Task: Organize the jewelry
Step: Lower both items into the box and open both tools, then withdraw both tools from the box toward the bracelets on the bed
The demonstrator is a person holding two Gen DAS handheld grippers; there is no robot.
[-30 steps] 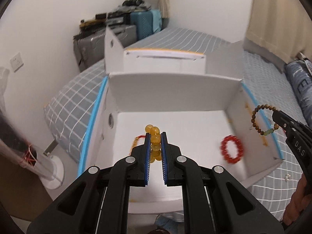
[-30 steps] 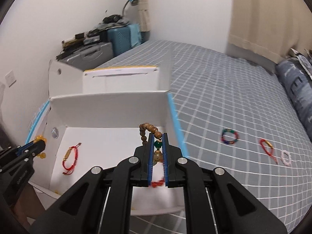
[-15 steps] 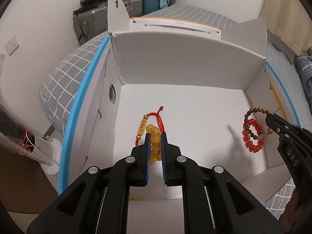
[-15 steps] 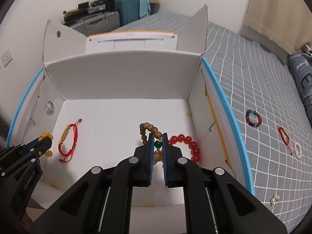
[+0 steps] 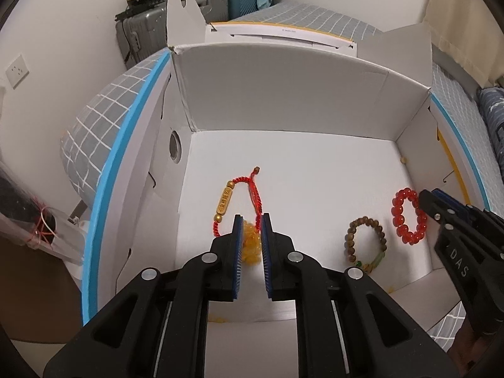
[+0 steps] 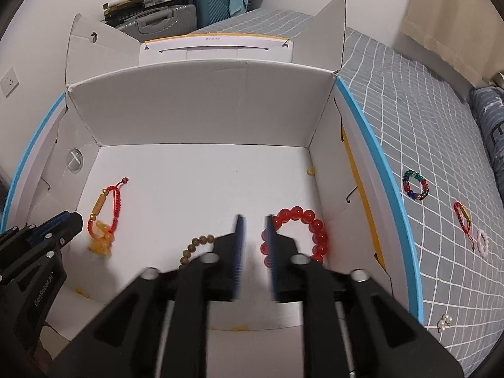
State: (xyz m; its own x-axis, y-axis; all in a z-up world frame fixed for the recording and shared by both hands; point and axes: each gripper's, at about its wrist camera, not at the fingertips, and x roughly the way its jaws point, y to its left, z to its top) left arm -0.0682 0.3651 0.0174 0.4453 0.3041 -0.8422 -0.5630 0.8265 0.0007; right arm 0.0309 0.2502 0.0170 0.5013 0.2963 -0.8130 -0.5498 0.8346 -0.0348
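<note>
Letting go into the white box [image 5: 283, 100]: left gripper [image 5: 251, 239] jaws opening around the limp, light yellow bead bracelet [image 5: 251, 247] at lower centre, right gripper [image 6: 254, 242] jaws parting empty, pinching across beads being safest.

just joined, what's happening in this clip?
A person with a handheld gripper in each hand is sorting bracelets into a white cardboard box on a bed. The left gripper has its jaws opening, with the yellow bead bracelet between them on the box floor. The right gripper jaws are opening too; the brown bead bracelet lies beside a red bead bracelet. More jewelry, including a multicolored bracelet, waits on the bedspread.
</note>
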